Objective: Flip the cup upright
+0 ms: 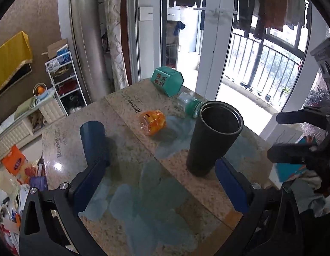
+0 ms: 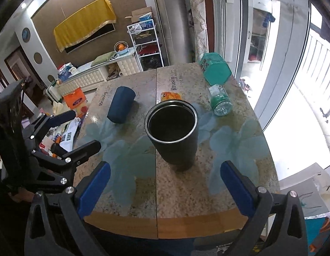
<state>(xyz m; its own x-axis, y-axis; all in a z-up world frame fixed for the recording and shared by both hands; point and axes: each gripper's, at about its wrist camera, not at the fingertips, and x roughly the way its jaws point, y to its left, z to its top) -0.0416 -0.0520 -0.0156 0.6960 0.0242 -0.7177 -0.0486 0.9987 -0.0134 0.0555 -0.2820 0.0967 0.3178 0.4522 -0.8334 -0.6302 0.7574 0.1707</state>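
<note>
A tall black cup stands upright on the table, mouth up and empty; it also shows in the right wrist view. My left gripper is open, the cup just inside its right finger, apart from it. My right gripper is open and empty, the cup standing just beyond its fingertips. Each gripper shows in the other's view: the right one at the right edge, the left one at the left edge.
A dark blue cylinder lies on its side, also in the right wrist view. An orange plastic bottle, a green-capped bottle and a teal hexagonal box lie behind the cup. The speckled table ends near me.
</note>
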